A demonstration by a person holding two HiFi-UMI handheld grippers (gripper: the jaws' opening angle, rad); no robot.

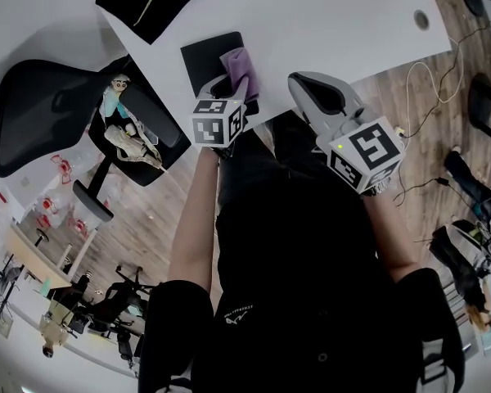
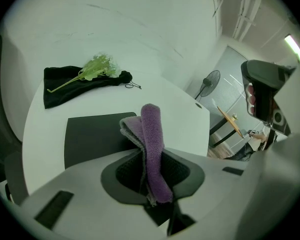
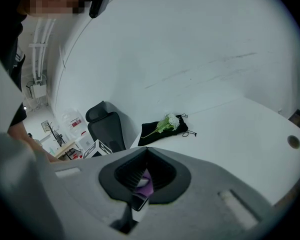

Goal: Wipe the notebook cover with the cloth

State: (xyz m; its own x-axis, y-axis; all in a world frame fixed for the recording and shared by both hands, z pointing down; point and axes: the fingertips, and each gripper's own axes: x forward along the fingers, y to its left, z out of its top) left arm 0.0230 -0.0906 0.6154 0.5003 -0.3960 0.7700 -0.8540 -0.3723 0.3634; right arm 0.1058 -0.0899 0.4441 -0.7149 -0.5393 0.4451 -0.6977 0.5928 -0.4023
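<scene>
The cloth [image 2: 152, 149] is purple with a paler grey-lilac fold, the notebook [image 2: 92, 136] plain black, the table [image 2: 185, 109] white, and the sprig [image 2: 97, 66] pale green on a black pouch [image 2: 70, 84]. The left gripper [image 2: 152, 179] and the right gripper [image 3: 142, 181] are light grey with dark ribbed pads, and each marker cube [image 1: 217, 123] [image 1: 366, 155] bears black-and-white square patterns. The chair [image 1: 41, 109] and the person's clothing [image 1: 303, 252] are black; the floor [image 1: 430, 88] shows brown wood grain.

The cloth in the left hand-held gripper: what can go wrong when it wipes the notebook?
The notebook lies near the table edge and the right hand-held gripper is not holding it, so it may slide off.
The cloth is bunched narrow, so the jaws may scrape the cover.
</scene>
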